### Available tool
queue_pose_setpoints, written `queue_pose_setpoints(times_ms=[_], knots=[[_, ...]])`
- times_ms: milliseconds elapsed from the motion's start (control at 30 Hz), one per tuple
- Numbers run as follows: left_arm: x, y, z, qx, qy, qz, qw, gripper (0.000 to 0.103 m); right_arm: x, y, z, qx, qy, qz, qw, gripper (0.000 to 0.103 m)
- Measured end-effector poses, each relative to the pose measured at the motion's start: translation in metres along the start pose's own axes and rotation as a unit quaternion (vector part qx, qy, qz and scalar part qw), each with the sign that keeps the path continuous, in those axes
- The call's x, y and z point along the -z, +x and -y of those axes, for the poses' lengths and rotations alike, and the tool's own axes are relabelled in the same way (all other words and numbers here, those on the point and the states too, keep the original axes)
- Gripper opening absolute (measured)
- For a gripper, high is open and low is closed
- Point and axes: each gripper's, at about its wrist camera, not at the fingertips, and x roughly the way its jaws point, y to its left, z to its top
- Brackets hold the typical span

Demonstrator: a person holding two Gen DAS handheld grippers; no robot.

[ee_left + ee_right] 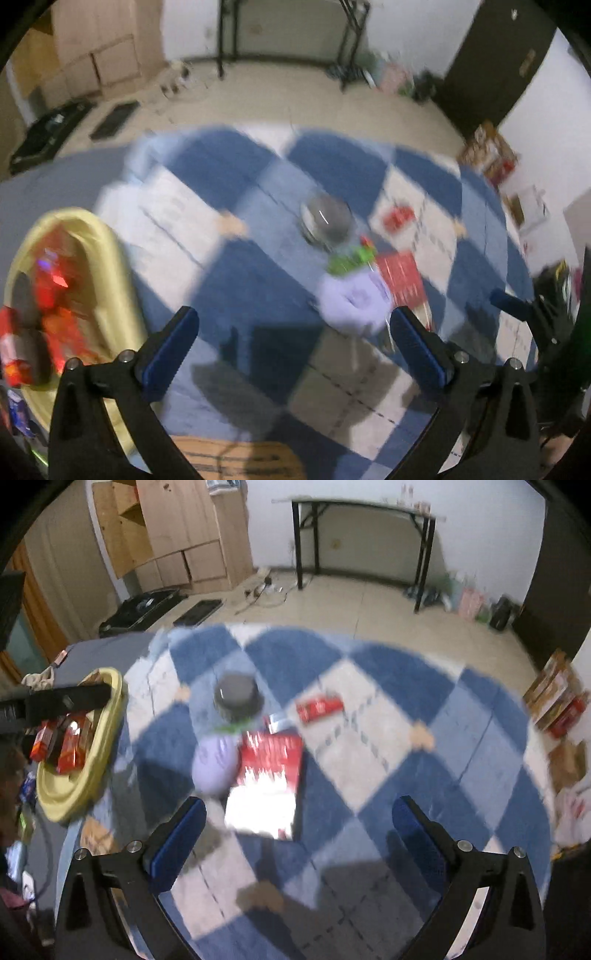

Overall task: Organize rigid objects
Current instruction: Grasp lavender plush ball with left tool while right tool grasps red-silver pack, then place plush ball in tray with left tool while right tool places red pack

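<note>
Floor: pale tiles [369, 602] run from the checked cloth to the far wall.
Cloth: blue and white checked cover [388, 746] spread over the surface, blurred in both views.
Far table: black-legged folding table [362, 506] against the white wall [480, 535].
Cupboard: light wooden cabinet [184, 528] at the back left, with drawers low down.
Door: dark door [495, 66] at the far right.
Floor clutter: a flat black case [144, 609] and a dark mat [199, 611] near the cupboard; cables [262, 589] beside them.
Right edge: stacked cardboard boxes [554, 690].
</note>
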Motion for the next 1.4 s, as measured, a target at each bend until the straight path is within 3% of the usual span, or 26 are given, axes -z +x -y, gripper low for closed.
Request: queue_pose_setpoints(times_ms=[100,367,533,567,667,767,1033,1167,1300,1400], knots=[[0.004,0.031,0.006,-0.005,-0.013,-0.033,0.9994,0.103,0.004,0.020,-0.003,-0.021,0.004,-0.025,0.999,0.103],[-0.015,0.060,0.002,0.041,-0.046,-0.040,0.9973,0.103,0.001,0.057,-0.015,-0.011,-0.021,-0.037,0.999,0.101],[-0.018,0.071,0.013,0.051,-0.047,-0.051,0.9963,0.089,-0.001,0.090,-0.007,-0.001,0.005,-0.023,1.000,0.094],[-0.017,0.071,0.014,0.053,-0.047,-0.048,0.9963,0.086,-0.001,0.093,-0.007,0.003,0.009,-0.021,1.000,0.090],[-0.017,0.066,0.019,0.066,-0.051,-0.038,0.9958,0.062,0.000,0.094,-0.008,0.013,-0.002,-0.014,1.000,0.077],[-0.018,0.064,0.019,0.065,-0.045,-0.043,0.9960,0.059,0.001,0.089,-0.002,0.016,0.004,-0.010,1.000,0.058],[0.002,0.009,-0.005,0.057,-0.038,-0.004,0.9976,0.059,0.007,0.064,0.006,0.017,0.016,-0.002,1.000,0.058],[0.018,-0.042,-0.049,0.028,-0.034,0.029,0.9986,0.059,0.002,0.030,-0.009,0.006,-0.002,0.031,1.000,0.058],[0.035,-0.081,-0.108,-0.030,-0.045,0.051,0.9972,0.059,-0.007,-0.005,-0.052,-0.033,-0.043,0.071,0.996,0.058],[0.062,-0.094,-0.153,-0.051,-0.060,0.035,0.9963,0.059,-0.013,-0.013,-0.103,-0.072,-0.081,0.069,0.992,0.058]])
